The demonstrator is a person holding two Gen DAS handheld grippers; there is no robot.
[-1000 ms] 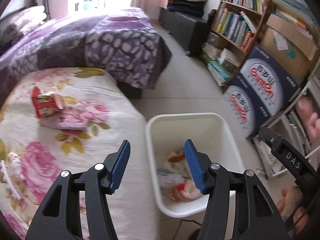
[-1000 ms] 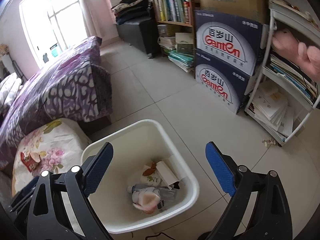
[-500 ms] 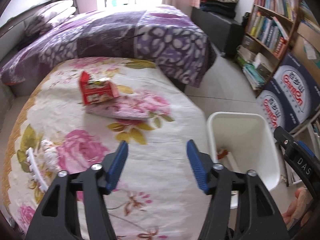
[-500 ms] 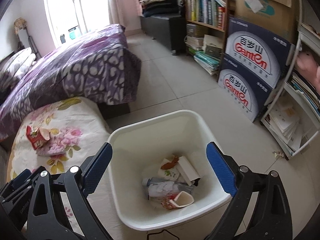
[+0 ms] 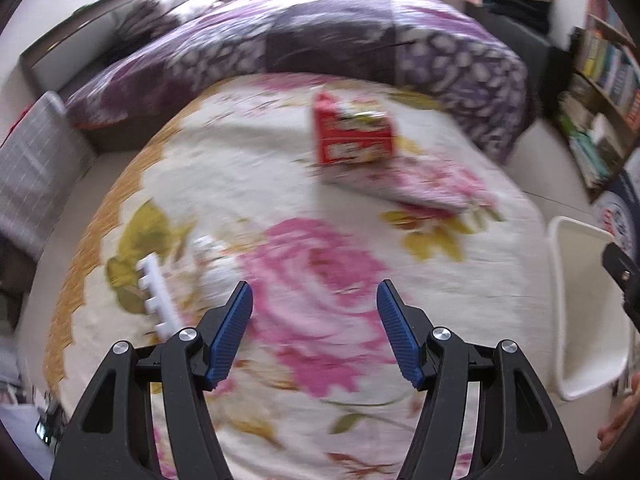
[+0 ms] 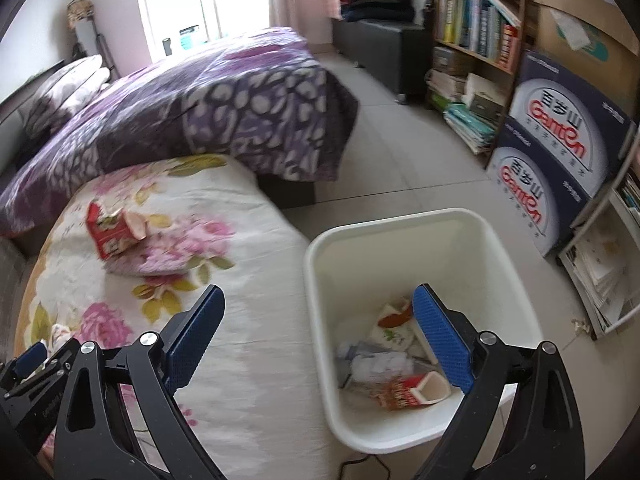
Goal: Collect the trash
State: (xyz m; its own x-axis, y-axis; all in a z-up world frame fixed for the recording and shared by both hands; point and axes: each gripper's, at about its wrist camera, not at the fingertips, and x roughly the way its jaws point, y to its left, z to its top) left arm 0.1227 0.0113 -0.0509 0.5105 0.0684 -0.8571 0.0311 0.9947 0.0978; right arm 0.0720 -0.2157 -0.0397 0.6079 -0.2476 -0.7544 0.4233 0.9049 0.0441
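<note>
Hovering over the flowered bedspread point(image 5: 248, 184), the left gripper point(image 5: 316, 334) has its blue pads apart with nothing between them; only the big pink rose of the print shows in the gap. Just beside its left finger point(image 5: 230, 334) lies a white toothed plastic piece point(image 5: 160, 300) (too blurred to say what it is). Farther up the spread, a red snack carton point(image 5: 352, 136) rests on the edge of a small pink floral pillow point(image 5: 424, 184), well apart from the pads.

The right gripper point(image 6: 316, 340) also stands wide apart and grips nothing. Its left finger point(image 6: 194, 336) hangs over the edge of the bedspread, its right one over the white bin point(image 6: 316, 264), which stands on the tiled floor point(image 6: 400, 152) against the side of the bed. Inside the bin lie crumpled wrappers and paper point(image 6: 376, 360) and a red cup-like carton point(image 6: 412, 392) on its side.

Beyond the flowered spread a purple patterned quilt point(image 6: 224, 112) is heaped on the bed. Along the far side of the floor stand a bookshelf point(image 6: 476, 24) and two stacked dark blue boxes point(image 6: 556, 160).
</note>
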